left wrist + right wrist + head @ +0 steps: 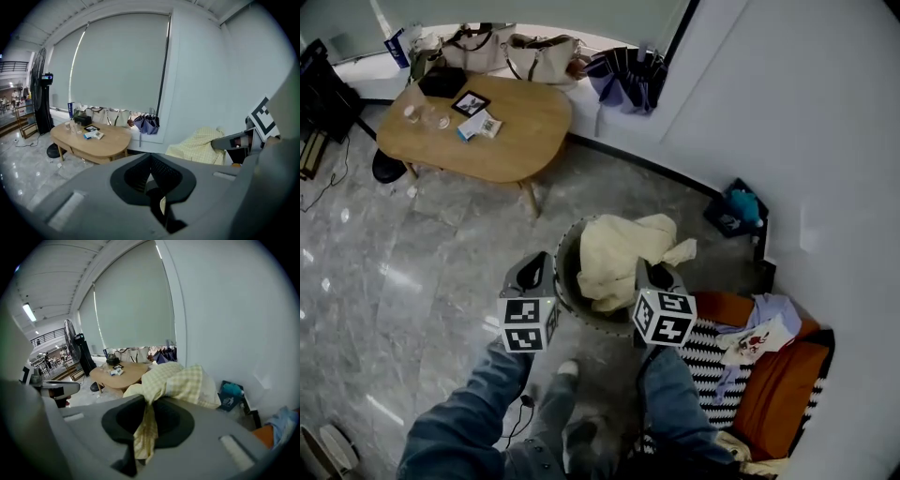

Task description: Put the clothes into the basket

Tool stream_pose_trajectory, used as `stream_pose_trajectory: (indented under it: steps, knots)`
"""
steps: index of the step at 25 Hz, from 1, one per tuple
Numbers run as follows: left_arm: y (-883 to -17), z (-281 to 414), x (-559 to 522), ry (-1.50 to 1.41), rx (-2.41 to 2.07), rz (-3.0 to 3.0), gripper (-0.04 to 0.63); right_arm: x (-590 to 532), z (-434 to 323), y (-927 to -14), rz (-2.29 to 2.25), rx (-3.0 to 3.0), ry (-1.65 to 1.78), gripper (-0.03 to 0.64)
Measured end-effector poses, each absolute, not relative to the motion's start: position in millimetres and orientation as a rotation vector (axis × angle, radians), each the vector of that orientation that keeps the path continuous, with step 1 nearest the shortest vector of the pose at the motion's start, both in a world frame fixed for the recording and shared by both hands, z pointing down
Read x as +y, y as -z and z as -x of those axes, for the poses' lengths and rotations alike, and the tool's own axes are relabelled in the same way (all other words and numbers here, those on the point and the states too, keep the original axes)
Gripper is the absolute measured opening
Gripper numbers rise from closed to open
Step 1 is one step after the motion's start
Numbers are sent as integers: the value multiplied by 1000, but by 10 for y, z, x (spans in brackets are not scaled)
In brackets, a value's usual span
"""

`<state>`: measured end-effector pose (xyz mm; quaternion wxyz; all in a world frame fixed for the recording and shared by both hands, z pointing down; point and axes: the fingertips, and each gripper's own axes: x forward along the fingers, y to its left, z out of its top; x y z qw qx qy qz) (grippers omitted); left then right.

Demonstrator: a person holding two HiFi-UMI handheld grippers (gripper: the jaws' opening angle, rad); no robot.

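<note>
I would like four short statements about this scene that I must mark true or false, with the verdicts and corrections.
1. The right gripper is shut on the yellow checked garment. True.
2. The garment lies flat on the wooden table. False: it is bunched over the basket.
3. In the head view the basket is between the left gripper and the right gripper. True.
4. The purple umbrella lies on the wooden table. False: it is by the wall, beyond the table.

basket (565,281) interior hidden under yellow garment (619,255); table (516,131) items too small to tell
</note>
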<state>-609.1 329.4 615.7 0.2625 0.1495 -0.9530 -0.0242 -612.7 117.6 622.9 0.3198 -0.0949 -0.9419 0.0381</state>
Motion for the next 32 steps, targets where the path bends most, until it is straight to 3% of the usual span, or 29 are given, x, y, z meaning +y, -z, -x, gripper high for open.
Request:
stream_pose_trajectory:
  steps: [5,8,16,23,25,27,29,32]
  knots:
    - [-6698,5934,3359,62,-2512,-375,9,1213,6016,-7155,253,-2315,-179,72]
    - [-6874,5828,3373,50,-2485,-361,10,1171,5916,-7581,216,-2169,-319,209]
    - [-6794,5668,3303,49,-2480,-362,10,1019,5583,-7573,177,-2160,-225,209]
    - [-6449,5659,3062,49,-2507,-436,11,1005,5490,-6955,194,-2311,-225,207]
    - [-6347,5622,3003,52,-2519,-466,10,990,5416,-6714,157,-2383,-188,167]
    - [-6204,5571,2916,54,-2523,-502,9,919,5325,-6459,98,-2437,-136,65]
    - [-5994,5515,2777,54,-2530,-553,11,807,5216,-6195,41,-2468,-119,20]
    - [-5658,5390,2532,63,-2541,-652,10,615,5003,-5809,-40,-2503,-144,5]
